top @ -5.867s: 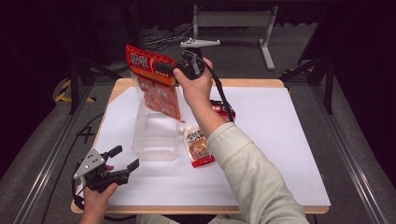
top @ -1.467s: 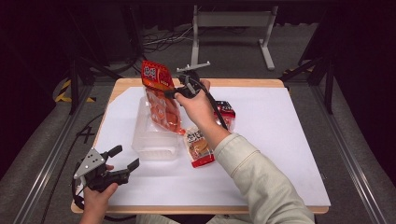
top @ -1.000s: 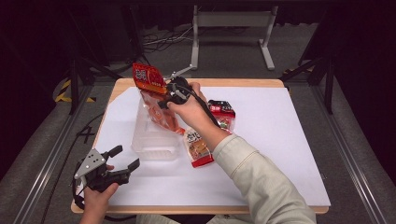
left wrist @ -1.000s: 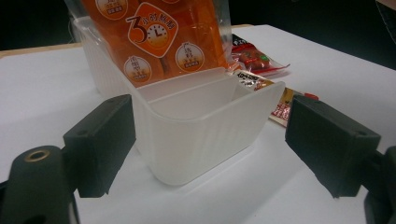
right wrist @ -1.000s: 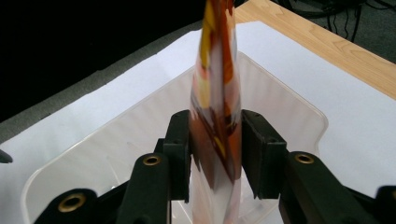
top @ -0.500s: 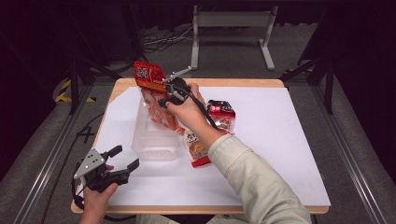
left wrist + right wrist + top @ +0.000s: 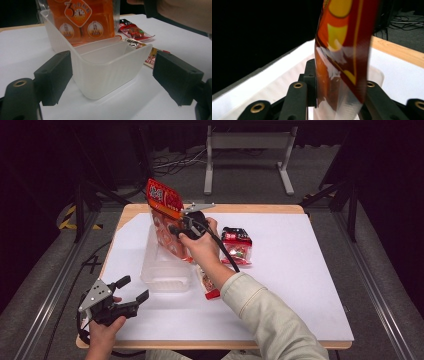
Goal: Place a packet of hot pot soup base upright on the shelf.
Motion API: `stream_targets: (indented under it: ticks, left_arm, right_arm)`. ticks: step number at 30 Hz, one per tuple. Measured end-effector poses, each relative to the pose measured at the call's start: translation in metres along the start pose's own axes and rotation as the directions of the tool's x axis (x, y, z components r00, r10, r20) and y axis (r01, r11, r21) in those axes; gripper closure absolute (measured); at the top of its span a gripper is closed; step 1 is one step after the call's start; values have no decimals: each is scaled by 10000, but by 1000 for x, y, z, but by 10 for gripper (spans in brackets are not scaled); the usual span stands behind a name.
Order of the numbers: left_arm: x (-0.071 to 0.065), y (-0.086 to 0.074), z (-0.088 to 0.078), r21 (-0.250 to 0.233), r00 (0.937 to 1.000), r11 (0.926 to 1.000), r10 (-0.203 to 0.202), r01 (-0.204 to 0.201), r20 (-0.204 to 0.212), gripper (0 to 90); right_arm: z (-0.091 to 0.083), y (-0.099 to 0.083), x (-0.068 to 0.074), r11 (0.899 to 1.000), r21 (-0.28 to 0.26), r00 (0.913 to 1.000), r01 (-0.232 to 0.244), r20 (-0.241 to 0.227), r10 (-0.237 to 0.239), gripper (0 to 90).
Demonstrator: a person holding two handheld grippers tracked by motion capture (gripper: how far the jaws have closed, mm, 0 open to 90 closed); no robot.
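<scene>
Upright, orange bag [image 7: 167, 222] stands with lower end inside clear bin [image 7: 165, 272], upper part clamped in right gripper [image 7: 181, 227]; jaws just closed further on it. Left gripper [image 7: 129, 295] near table [image 7: 300, 285] corner, jaws apart, empty. Two packets [image 7: 238, 245] beside bin.

Here's the counter [image 7: 300, 285], a wooden board with a white sheet over nearly all of it, bare wood showing along the far edge. A clear tub [image 7: 165, 272] sits on the sheet left of centre. Just right of it lies a flat snack packet [image 7: 207, 285]. Further back and right lies a red packet [image 7: 237, 245], apart from the tub.
</scene>
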State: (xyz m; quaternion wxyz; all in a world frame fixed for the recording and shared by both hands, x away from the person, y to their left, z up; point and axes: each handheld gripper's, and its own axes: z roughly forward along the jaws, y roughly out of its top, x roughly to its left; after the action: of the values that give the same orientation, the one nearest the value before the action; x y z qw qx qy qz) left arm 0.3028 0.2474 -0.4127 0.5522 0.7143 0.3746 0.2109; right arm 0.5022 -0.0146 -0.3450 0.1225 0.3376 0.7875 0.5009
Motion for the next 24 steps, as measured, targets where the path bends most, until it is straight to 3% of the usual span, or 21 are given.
stream_targets:
  ticks: [6,11,15,18,24]
  left_arm:
    - [0,0,0,7,10000,10000,-39,39,11,168]
    - [-1,0,1,27,10000,10000,-44,44,-7,168]
    - [-2,0,1,36,10000,10000,-36,36,-32,168]
    - [-2,0,0,39,10000,10000,-41,41,-37,168]
    - [-1,0,1,76,10000,10000,-45,45,-15,168]
  right_arm:
    - [4,-15,7,9970,-9,9970,772,97,-772,702]
    - [4,-28,7,9953,-125,9952,965,144,-963,701]
    - [2,-35,12,9900,-224,9901,1393,198,-1389,700]
    - [1,-36,10,9898,-314,9901,1388,236,-1381,700]
    - [1,-34,0,9951,-282,9955,947,-39,-948,668]
